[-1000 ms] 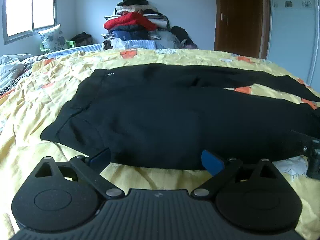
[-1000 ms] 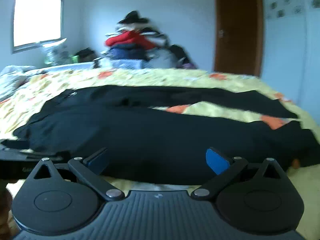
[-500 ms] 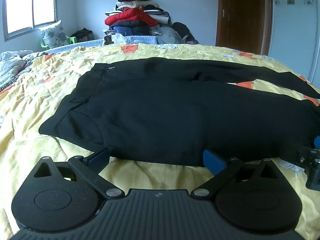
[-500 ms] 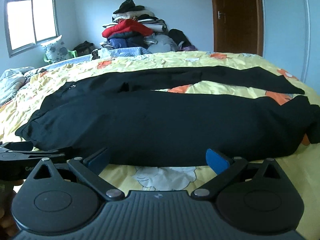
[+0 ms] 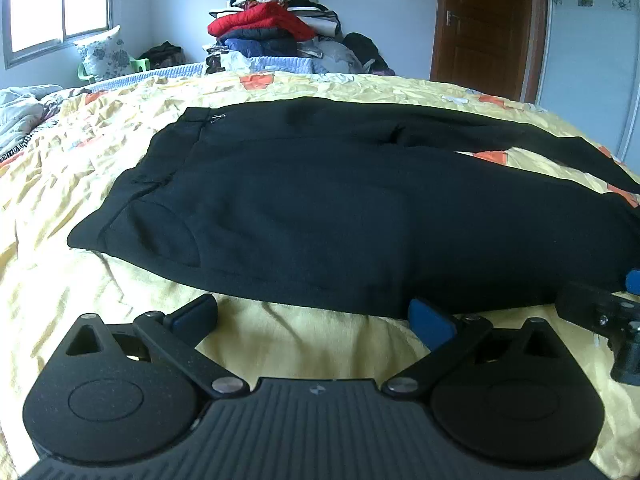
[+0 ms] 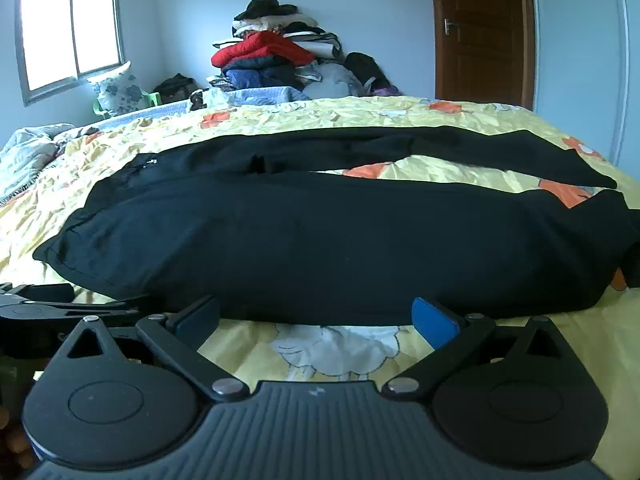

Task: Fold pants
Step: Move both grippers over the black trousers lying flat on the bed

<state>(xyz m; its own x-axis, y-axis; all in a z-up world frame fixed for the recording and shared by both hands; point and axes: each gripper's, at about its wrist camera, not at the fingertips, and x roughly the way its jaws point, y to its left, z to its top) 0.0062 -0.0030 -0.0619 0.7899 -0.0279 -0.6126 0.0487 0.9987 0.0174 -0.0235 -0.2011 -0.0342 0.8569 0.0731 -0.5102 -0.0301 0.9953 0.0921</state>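
Black pants (image 5: 320, 208) lie flat on a yellow patterned bedspread (image 5: 60, 272), waistband to the left, both legs running right; they also show in the right wrist view (image 6: 320, 236). My left gripper (image 5: 314, 316) is open and empty, its blue pads just short of the near edge of the pants near the hip. My right gripper (image 6: 316, 314) is open and empty, at the near edge of the near leg. The right gripper shows at the right edge of the left wrist view (image 5: 612, 320); the left gripper shows at the left edge of the right wrist view (image 6: 60, 304).
A heap of clothes with a red jacket (image 5: 260, 24) stands at the far side of the bed. A floral pillow (image 5: 104, 54) sits under the window. A brown door (image 5: 484, 24) is at the back right. A rumpled grey quilt (image 6: 24, 156) lies far left.
Both grippers have pulled back slightly and risen, showing more bedspread in front of the pants' near edge. Both stay open. The pants have not moved.
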